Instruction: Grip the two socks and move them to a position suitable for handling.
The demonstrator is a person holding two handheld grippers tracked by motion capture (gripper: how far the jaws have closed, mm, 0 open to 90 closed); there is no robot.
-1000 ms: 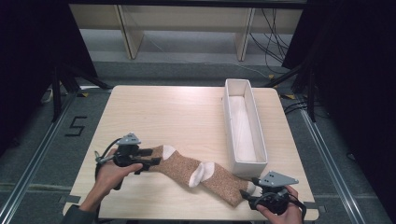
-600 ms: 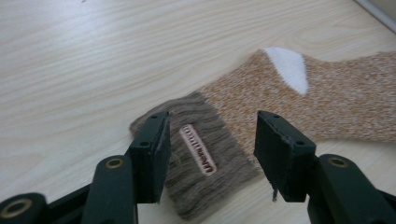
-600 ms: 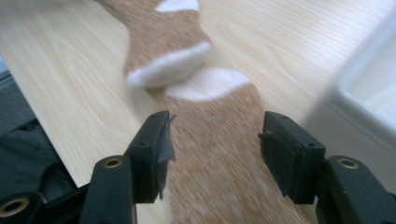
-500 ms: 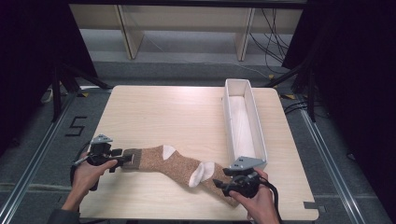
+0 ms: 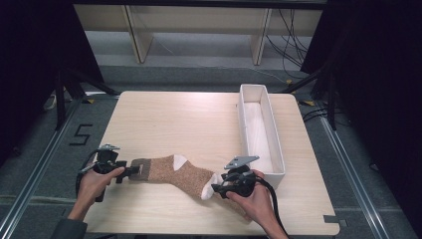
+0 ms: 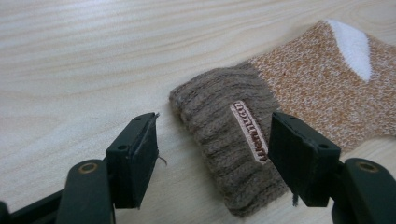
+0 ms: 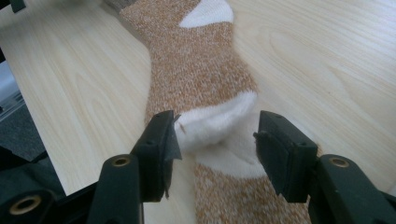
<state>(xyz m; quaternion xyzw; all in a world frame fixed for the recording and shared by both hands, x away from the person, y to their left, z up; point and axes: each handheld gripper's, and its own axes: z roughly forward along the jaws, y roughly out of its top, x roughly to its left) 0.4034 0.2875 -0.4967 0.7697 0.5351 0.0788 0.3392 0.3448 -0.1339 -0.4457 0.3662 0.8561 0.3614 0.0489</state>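
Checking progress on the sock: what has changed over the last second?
Both grippers moved left, dragging the sock toward the table's left side. The left gripper and right gripper now stand open around its ends. The white bin stayed put.

A small woven label (image 6: 249, 132) sits on the ribbed brown cuff (image 6: 224, 140) of the sock (image 5: 174, 172), between my left jaws. It carries orange lettering that runs along its length, but the letters are too small and turned for me to read. On the floor, at about nine o'clock from the bench (image 5: 169, 114), a dark mark (image 5: 81, 135) reads "5".
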